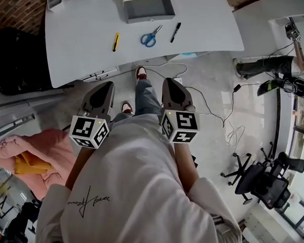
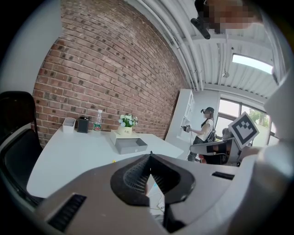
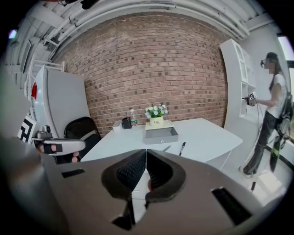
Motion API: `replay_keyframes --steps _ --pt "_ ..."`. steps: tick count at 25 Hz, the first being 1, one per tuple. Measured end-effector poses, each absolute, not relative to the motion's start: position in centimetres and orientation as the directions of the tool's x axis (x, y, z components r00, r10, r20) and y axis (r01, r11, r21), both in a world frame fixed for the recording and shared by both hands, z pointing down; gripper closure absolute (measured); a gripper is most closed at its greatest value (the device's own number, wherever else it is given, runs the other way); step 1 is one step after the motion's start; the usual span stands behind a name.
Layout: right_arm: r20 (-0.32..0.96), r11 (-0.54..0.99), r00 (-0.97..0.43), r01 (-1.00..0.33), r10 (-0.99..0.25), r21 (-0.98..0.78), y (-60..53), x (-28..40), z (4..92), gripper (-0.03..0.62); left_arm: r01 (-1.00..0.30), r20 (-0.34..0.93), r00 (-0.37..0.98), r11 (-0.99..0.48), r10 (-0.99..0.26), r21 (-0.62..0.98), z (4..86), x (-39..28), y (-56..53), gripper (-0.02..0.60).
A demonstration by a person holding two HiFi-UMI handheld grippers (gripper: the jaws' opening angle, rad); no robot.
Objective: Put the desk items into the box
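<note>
On the white desk (image 1: 84, 49) lie a yellow-and-black pen-like tool (image 1: 116, 41), blue-handled scissors (image 1: 151, 37) and a black pen (image 1: 175, 32). Behind them stands an open grey box (image 1: 147, 9). Both grippers hang well short of the desk, over the floor in front of the person. My left gripper (image 1: 108, 84) and my right gripper (image 1: 170, 82) are shut with nothing in them. The left gripper view shows its jaws (image 2: 149, 156) closed, with the grey box (image 2: 131, 145) far off. In the right gripper view the jaws (image 3: 146, 152) meet too, beyond them the box (image 3: 161, 134) and black pen (image 3: 182, 148).
A flower pot (image 3: 156, 120), a bottle (image 3: 133, 119) and a black holder (image 3: 126, 123) stand at the desk's back. A black chair (image 1: 15, 60) is left of the desk. Cables (image 1: 213, 114) cross the floor. Another person (image 3: 271, 114) stands to the right; an office chair (image 1: 265, 183) is nearby.
</note>
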State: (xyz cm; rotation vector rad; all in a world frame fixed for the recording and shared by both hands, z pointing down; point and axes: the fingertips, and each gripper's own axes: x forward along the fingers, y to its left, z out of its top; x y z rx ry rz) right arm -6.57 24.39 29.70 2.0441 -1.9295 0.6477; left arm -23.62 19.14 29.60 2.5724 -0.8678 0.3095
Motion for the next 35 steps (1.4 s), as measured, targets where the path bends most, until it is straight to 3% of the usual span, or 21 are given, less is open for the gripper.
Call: replay_keyframes --steps 20,35 --pt "0.505 -0.069 -0.011 -0.988 -0.863 -0.139 13.9 2.3 30.3 0.568 -0.688 0.398 0.716 -0.675 -0.574 0.265 30.5 -17.3 8.7 0.575" --pt "0.490 0.026 -0.120 -0.981 -0.863 -0.195 7.4 9.4 32.5 0.568 -0.770 0.451 0.621 -0.607 -0.641 0.198 31.8 -12.2 2.3 0.575"
